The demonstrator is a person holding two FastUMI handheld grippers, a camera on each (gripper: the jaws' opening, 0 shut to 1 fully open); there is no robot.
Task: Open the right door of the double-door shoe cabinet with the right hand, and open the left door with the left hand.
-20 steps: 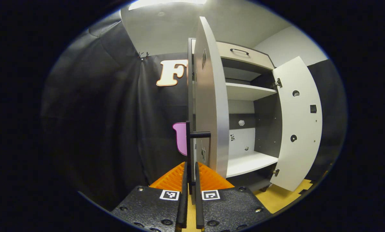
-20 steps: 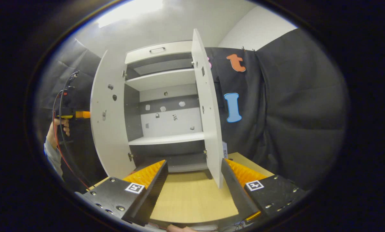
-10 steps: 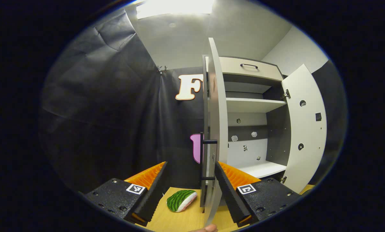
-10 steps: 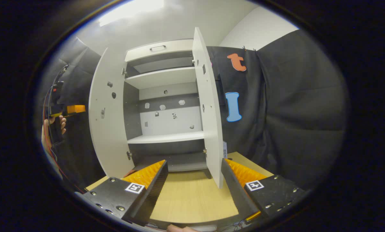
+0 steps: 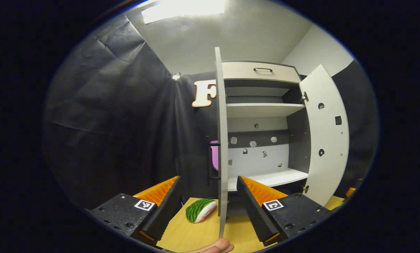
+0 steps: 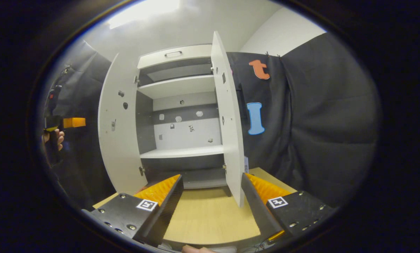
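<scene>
Left gripper view, left gripper (image 5: 207,203) jaws apart, left door (image 5: 222,140) edge-on between them, right gripper (image 6: 210,205) jaws apart

No readable words, brand names or numbers appear in either view. The left tongs (image 5: 207,207) and the right tongs (image 6: 211,207) each carry small square black-and-white coded markers (image 5: 144,205) on their bodies; these are patterns, not text. A few tiny stickers (image 6: 191,128) sit on the back panel inside the shoe cabinet (image 6: 182,105), and a small label (image 6: 245,163) stands behind the right door (image 6: 227,119), all too small to read
</scene>
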